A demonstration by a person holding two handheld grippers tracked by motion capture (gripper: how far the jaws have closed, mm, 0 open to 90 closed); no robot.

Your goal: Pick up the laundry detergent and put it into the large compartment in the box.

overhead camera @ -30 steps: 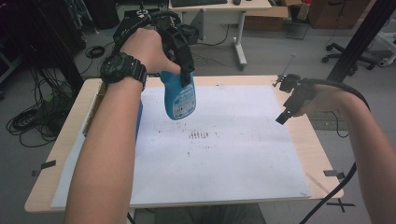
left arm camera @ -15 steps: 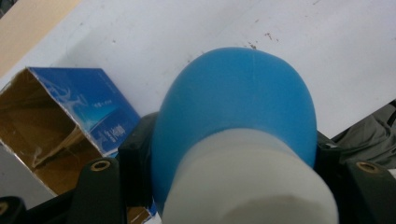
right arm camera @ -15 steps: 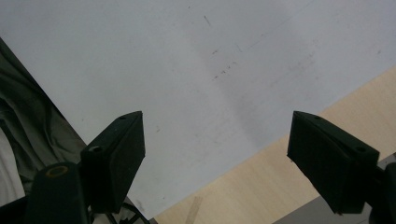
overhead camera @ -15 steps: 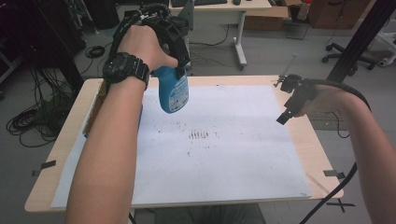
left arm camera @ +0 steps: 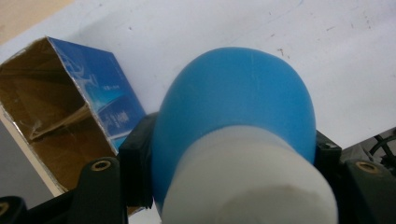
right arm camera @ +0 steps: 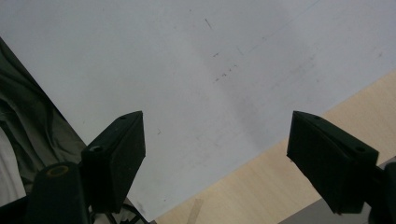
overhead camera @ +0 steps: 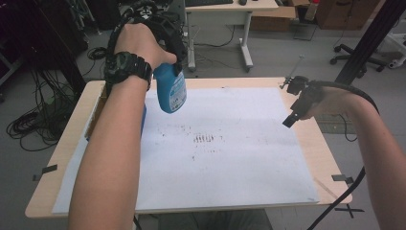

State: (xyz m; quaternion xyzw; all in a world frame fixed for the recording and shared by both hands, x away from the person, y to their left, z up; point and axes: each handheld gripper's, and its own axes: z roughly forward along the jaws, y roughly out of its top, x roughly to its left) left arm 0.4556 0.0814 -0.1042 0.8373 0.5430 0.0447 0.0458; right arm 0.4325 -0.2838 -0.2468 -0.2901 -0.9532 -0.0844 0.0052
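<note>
High view: left tool [overhead camera: 165, 72] carried blue bottle [overhead camera: 171, 90] leftward

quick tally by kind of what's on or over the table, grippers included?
Blue bottle: 1, held above the table
Open cardboard box: 1
White sheet: 1
Grippers: 2, left gripper and right gripper
Total: 5
</note>
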